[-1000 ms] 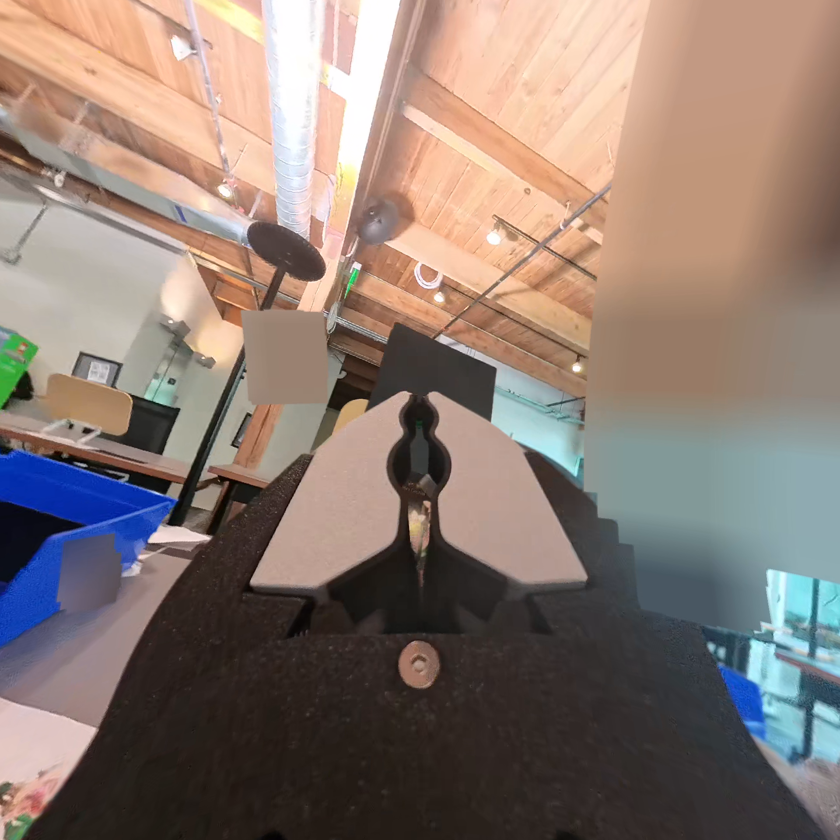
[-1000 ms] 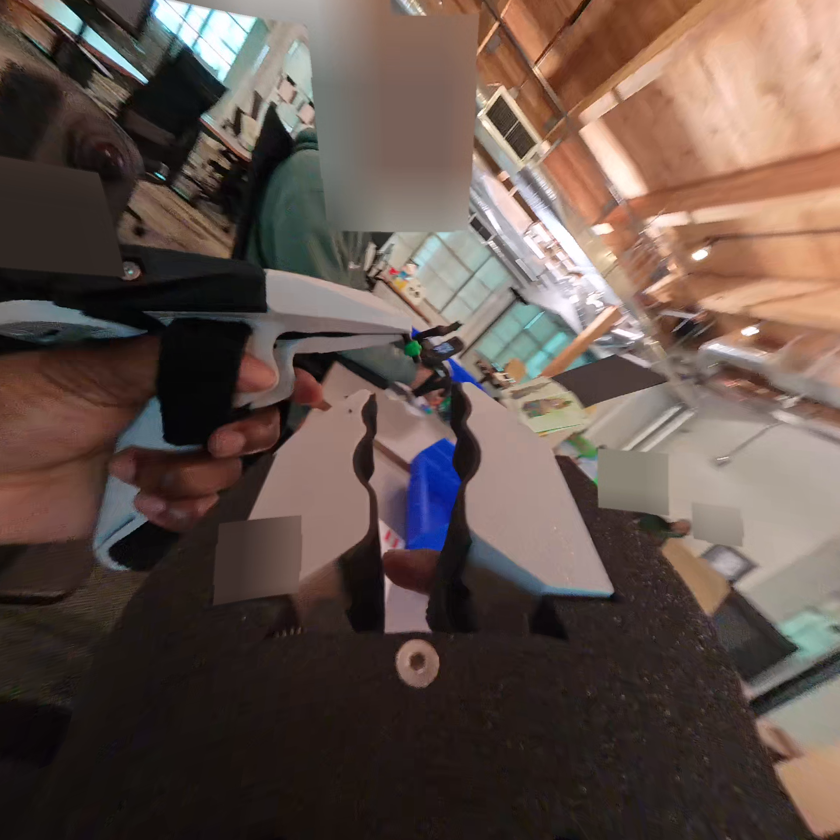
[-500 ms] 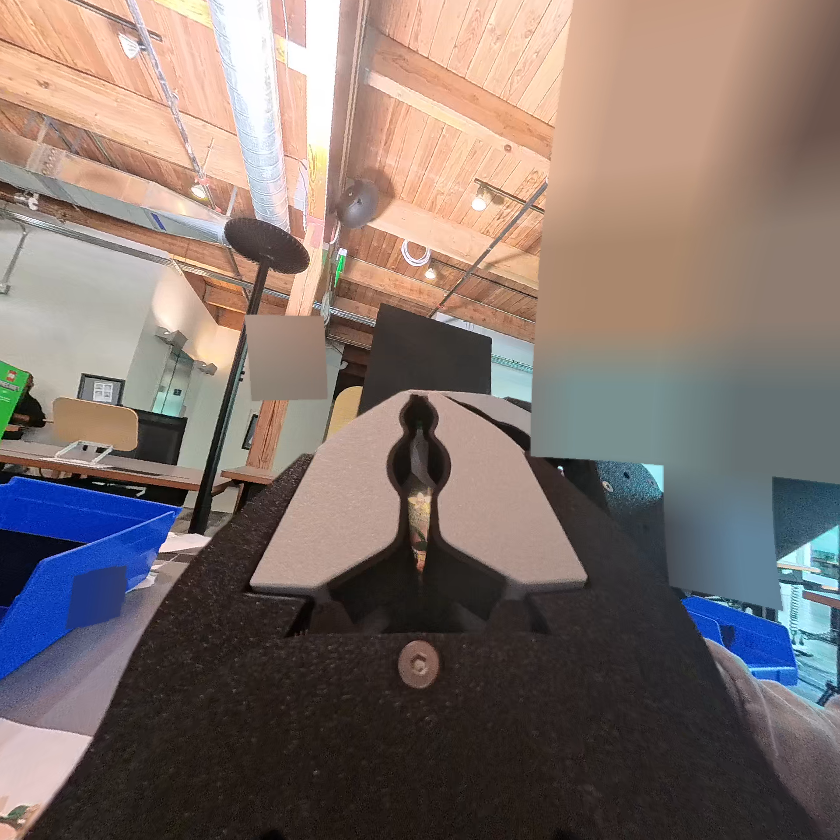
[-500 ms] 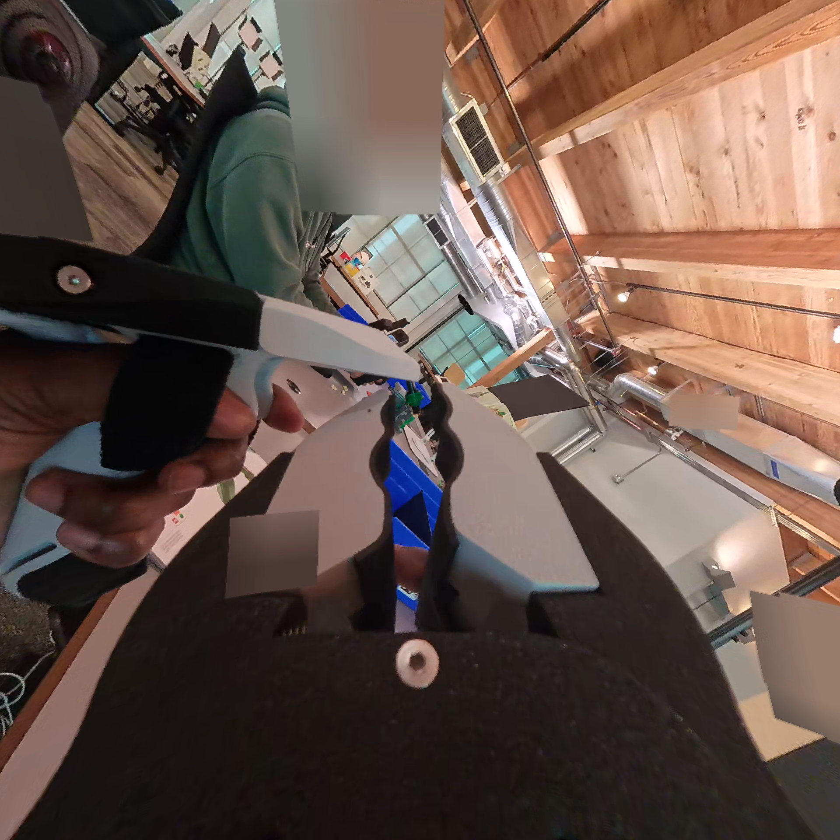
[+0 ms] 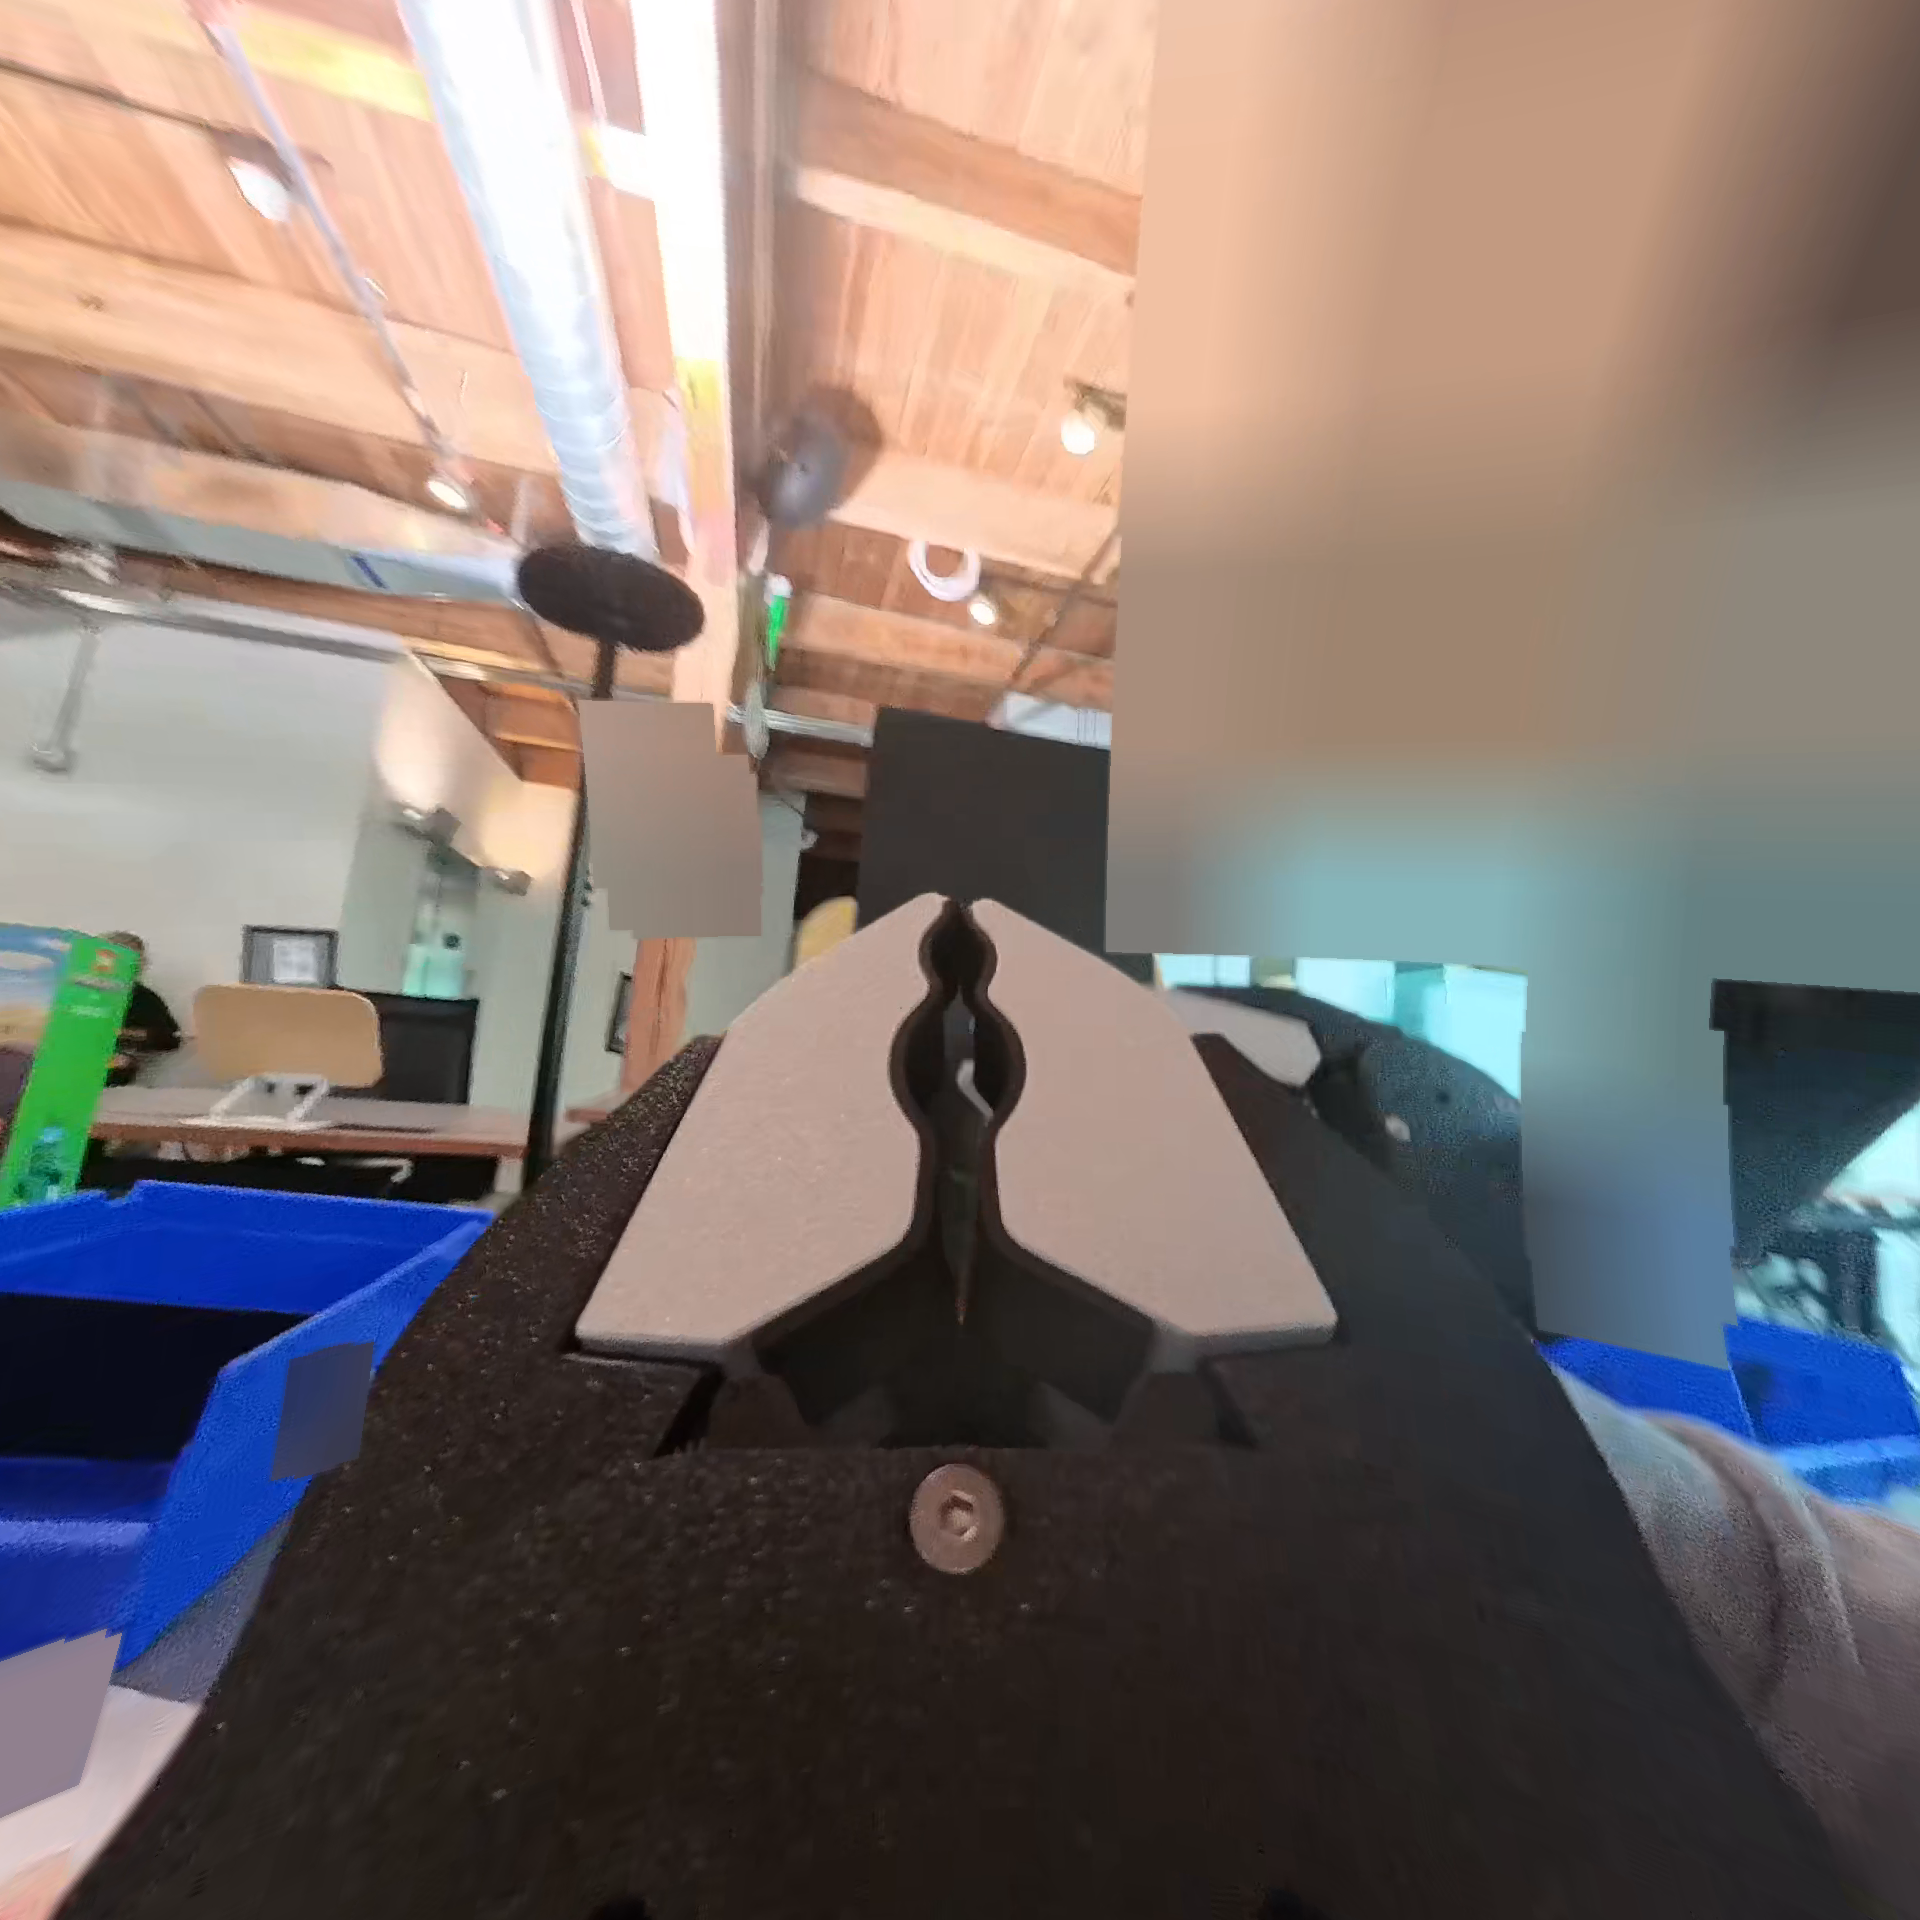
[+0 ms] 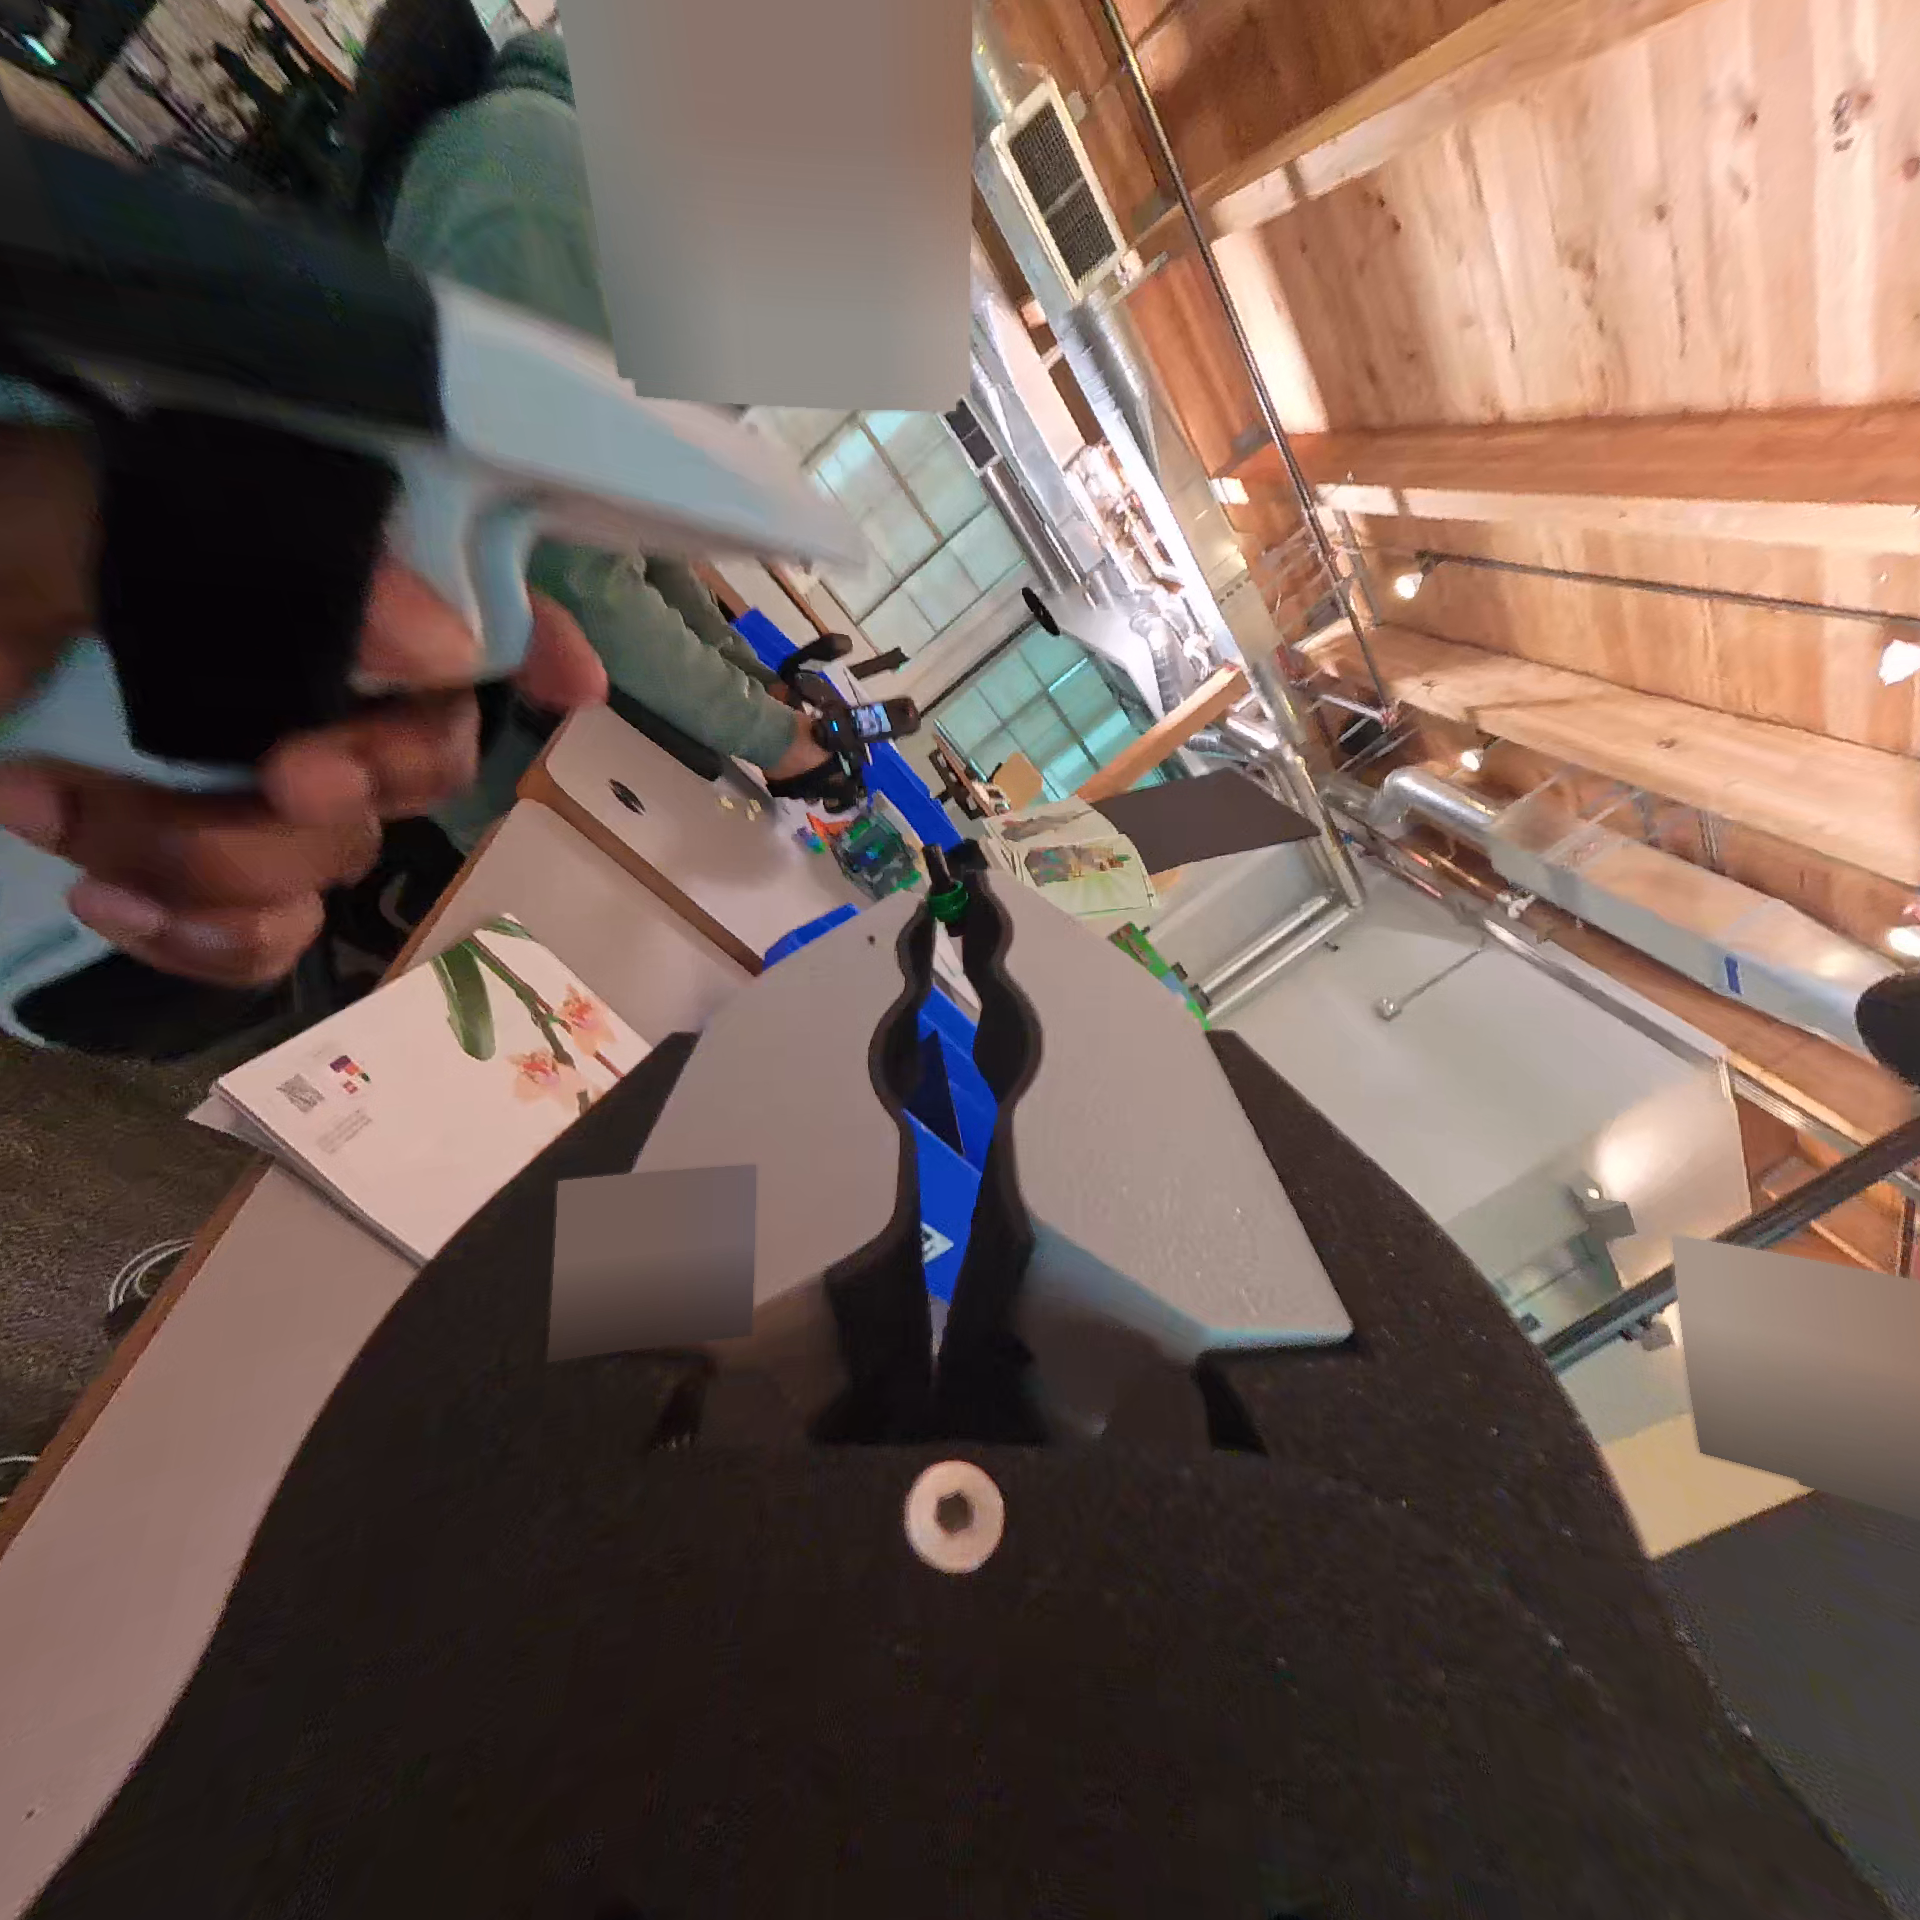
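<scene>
My right gripper [image 6: 951, 902] is shut on a small green and black piece [image 6: 943, 900], pinched at the very tips. It is held in the air above a grey table [image 6: 156, 1403]. My left gripper [image 5: 958, 910] is shut with its tips touching. Only a thin dark sliver shows in the gap behind them, and I cannot make out anything held. It points up towards the wooden ceiling. In the right wrist view the left gripper [image 6: 831, 551] shows blurred at the upper left, held by a hand [image 6: 239, 810] and apart from the green piece.
A blue bin [image 5: 208, 1351] stands at the left, and more blue bins [image 6: 940, 1132] lie ahead on the table. A booklet with a flower picture [image 6: 416, 1081] lies near the table's edge. Another person in a green top [image 6: 488, 208] holds a device beyond it. There is about 4 cm between the tips of the two grippers.
My right jaws have closed from wide apart down onto the green piece. The left gripper has drawn away up and to the left in the right wrist view. Both views have tilted.
</scene>
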`<state>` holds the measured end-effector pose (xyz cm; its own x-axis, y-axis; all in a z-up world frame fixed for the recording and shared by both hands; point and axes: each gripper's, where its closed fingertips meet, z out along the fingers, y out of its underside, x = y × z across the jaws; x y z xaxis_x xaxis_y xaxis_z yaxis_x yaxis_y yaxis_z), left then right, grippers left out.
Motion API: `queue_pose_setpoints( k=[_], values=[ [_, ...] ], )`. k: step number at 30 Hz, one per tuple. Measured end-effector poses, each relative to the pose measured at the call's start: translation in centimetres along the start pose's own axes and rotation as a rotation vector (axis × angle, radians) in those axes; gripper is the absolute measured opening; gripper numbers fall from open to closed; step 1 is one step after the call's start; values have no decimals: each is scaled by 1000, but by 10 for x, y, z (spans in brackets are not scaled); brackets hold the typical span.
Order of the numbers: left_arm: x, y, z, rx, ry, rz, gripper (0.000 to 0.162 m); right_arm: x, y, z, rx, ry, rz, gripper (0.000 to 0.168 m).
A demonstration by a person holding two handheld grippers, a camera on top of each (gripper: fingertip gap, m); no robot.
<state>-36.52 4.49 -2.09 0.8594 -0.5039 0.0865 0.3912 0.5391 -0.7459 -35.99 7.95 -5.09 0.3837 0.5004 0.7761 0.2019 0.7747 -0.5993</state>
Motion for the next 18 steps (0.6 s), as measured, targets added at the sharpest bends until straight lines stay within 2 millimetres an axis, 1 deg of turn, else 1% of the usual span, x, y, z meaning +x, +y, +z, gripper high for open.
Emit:
queue_pose_setpoints(
  k=[2,3,5,8,9,11,15,18],
  values=[
    [5,18,4,-74,47,13,0,1,2,0,-4,6,-1,5],
    [9,22,5,-85,67,33,2,1,4,-1,2,-2,23,5],
    [18,21,7,-50,112,79,3,-1,2,-3,30,-29,87,5],
    [18,27,13,-78,119,139,6,0,-5,-5,60,-38,132,5],
    [19,29,13,-89,128,144,11,1,-7,-5,66,-38,126,5],
    [18,32,14,-105,134,150,13,-1,-10,-5,72,-42,112,5],
    [20,36,15,-117,158,135,3,-3,-11,-5,75,-44,108,5],
    [22,36,14,-117,178,142,2,-4,-14,-5,90,-46,111,5]
  ],
)
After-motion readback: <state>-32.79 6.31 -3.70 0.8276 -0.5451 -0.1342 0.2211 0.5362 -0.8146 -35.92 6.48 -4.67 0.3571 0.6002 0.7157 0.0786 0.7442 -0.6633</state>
